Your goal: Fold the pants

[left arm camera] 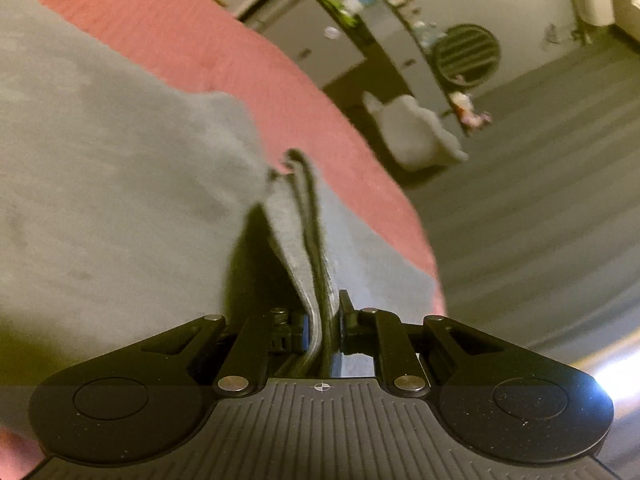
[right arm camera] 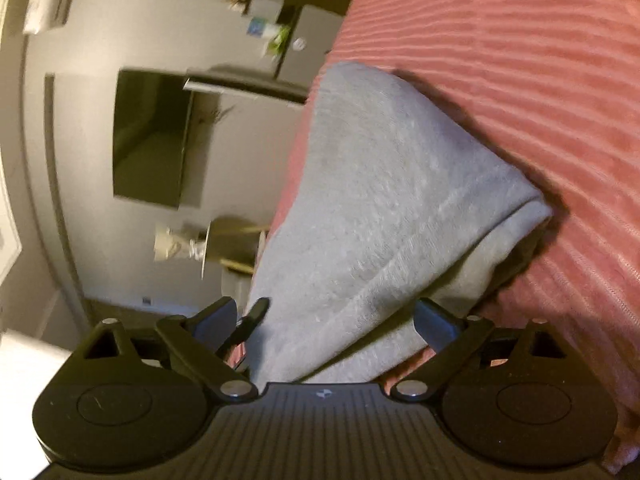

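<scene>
The left gripper (left arm camera: 320,320) pinches several layers of the grey pants (left arm camera: 100,160) near the bed (left arm camera: 248,64) edge; the right gripper (right arm camera: 340,320) gapes around cloth — unclamped, that side could sag and skew the fold.

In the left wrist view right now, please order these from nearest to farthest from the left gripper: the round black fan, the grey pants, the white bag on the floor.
1. grey pants, clamped in the left gripper.
2. white bag, on the floor beyond the pink bed, centre right.
3. round black fan, upper right, near the wall.
</scene>
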Demonstrator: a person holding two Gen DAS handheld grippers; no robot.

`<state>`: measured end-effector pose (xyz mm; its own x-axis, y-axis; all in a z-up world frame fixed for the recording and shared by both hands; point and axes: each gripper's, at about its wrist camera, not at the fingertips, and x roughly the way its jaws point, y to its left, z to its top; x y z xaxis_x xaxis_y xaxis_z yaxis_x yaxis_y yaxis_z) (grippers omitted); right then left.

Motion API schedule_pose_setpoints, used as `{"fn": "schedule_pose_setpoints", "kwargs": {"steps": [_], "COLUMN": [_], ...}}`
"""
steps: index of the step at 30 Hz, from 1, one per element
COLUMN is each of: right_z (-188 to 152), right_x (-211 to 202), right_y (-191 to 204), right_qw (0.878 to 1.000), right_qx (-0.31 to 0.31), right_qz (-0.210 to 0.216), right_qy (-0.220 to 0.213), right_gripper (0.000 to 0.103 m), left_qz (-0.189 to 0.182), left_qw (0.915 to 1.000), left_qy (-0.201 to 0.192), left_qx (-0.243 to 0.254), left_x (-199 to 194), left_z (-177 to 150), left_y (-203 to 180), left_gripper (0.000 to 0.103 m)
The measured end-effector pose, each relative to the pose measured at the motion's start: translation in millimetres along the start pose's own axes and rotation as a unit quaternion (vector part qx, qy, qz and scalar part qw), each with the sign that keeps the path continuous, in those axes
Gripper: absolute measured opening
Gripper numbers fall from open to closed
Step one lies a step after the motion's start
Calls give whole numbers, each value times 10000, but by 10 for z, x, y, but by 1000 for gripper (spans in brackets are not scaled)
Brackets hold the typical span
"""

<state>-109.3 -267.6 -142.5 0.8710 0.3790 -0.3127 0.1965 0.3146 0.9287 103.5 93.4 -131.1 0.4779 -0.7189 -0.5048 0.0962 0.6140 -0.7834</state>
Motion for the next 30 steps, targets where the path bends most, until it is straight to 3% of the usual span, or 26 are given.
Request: {"fn": "schedule_pose_setpoints", "kwargs": {"steps": [5, 10, 12, 13, 14, 17, 19, 20, 21, 22, 24, 28, 30], "right_z": [107, 347, 438, 491, 517, 507, 475, 468, 470, 478, 481, 444, 417], "right_x": [-65, 1, 129, 196, 228, 154, 108, 141, 195, 279, 383, 480, 572], "right_y": [209, 199, 86, 17, -18, 91, 259, 336, 385, 388, 329, 307, 335], "right_qw": [9984, 9983, 9984, 9971, 9951, 9854, 9685, 9586, 9525, 9492, 9552, 9547, 9500], "right_qx": [-404, -402, -373, -339, -351, -817, -1547, -1916, -2099, -2133, -1858, -1682, -1843], "right_qz": [384, 205, -170, -572, -836, -1220, -1578, -1779, -1944, -2131, -2165, -2242, -2302], "right_qy": [27, -380, -397, -377, -396, -864, -1146, -1128, -1044, -900, -784, -994, -1028], "right_gripper": [95, 96, 96, 95, 90, 88, 89, 89, 89, 89, 89, 97, 98], "left_qz": [387, 760, 919, 968, 1007, 1165, 1190, 1105, 976, 785, 491, 458, 515], "left_qw": [9990, 9962, 9950, 9946, 9943, 9923, 9909, 9911, 9922, 9941, 9969, 9981, 9972], "left_qy": [200, 94, 127, 141, 155, -63, -431, -551, -589, -588, -469, -298, -283], "left_qx": [-34, 413, 363, 344, 317, 404, 464, 505, 505, 464, 402, 300, 455], "left_x": [-14, -21, -29, -35, -52, -169, -278, -299, -288, -250, -125, 175, 290], "left_z": [-80, -150, -177, -193, -200, -191, -174, -144, -92, -38, 54, 190, 232], "left_y": [127, -59, -30, -16, 10, 20, -4, -22, -37, -43, -43, -80, -150], "left_gripper": [15, 16, 16, 17, 19, 44, 61, 75, 80, 80, 80, 74, 62]}}
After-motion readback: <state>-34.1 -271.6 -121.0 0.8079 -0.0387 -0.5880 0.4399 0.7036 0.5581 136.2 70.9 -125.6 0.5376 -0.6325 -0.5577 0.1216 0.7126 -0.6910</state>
